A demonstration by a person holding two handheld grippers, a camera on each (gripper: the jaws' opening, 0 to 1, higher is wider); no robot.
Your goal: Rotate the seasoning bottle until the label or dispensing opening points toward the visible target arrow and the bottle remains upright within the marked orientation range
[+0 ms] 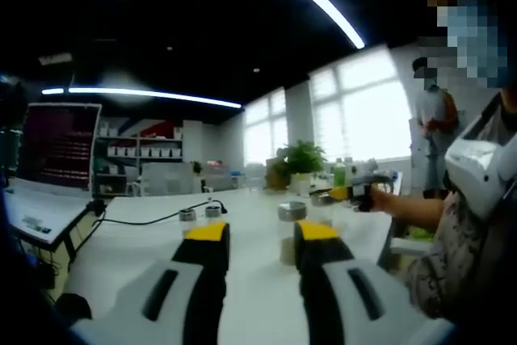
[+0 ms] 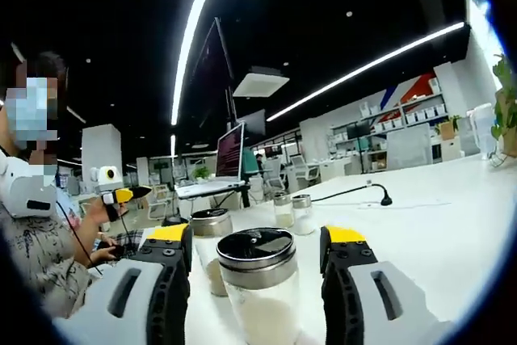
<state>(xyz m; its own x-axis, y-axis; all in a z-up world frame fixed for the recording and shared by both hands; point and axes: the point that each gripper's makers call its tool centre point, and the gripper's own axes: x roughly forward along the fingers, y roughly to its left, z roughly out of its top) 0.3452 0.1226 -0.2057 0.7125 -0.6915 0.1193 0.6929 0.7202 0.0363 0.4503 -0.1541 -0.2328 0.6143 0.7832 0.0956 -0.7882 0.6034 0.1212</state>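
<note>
Two jaws of the right tongs (image 2: 254, 268) stood released either side of the clear glass seasoning bottle with a steel lid (image 2: 258, 284), upright on the white bench (image 2: 436, 216). Beyond it, the left tongs (image 1: 258, 244) were also released. Closing off-centre could tip the bottle.

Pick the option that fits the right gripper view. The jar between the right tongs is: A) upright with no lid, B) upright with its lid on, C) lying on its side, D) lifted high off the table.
B: the jar stands upright on the table between the open right tongs, its metal lid in place.
</note>
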